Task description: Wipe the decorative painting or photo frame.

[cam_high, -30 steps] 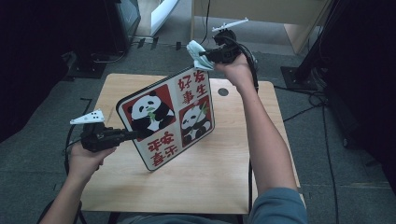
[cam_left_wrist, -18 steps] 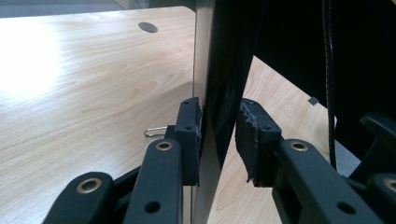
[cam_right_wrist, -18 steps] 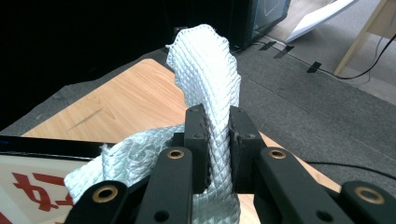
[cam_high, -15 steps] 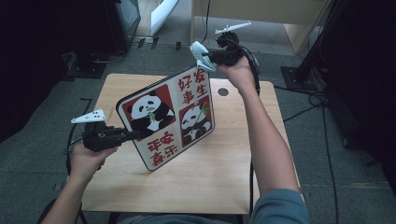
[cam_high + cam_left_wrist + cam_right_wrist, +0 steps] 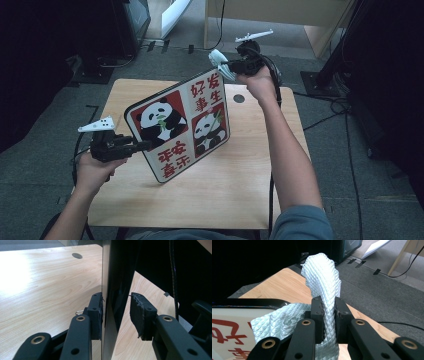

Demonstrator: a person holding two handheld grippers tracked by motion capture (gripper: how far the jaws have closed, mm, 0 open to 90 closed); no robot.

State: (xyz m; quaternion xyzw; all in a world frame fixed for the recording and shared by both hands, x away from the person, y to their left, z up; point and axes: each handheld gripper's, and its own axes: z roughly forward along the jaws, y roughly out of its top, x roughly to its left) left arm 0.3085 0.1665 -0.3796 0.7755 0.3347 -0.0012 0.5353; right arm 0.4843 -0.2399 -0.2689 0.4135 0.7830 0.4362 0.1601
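The work in hand looks like wiping a board [image 5: 182,127] printed with 2 pandas and red characters. It stands tilted on the table [image 5: 250,190], its lower corner apparently resting on the wood and its printed face turned up toward the person. I judge that this slant is there to present the face to the cloth.

The left claw [image 5: 142,145] is at the board's left edge, low down. In the left gripper view the board's [image 5: 112,290] thin edge runs between the 2 pads: the left pad [image 5: 96,315] lies against it, while the right pad [image 5: 140,315] stands a little off, so the claw is partly open and braces the board rather than clamping it. That hold near the bottom probably keeps the board from sliding or tipping while leaving the printed face free.

The right claw [image 5: 226,64] is at the board's top far corner, closed tight on a pale quilted cloth [image 5: 220,62]. In the right gripper view the cloth [image 5: 322,282] is pinched between the pads, with a fold rising above them and the rest bunched down onto the board's black rim [image 5: 249,302]. Starting at the highest corner would let the wipe run downhill across the picture, I judge.
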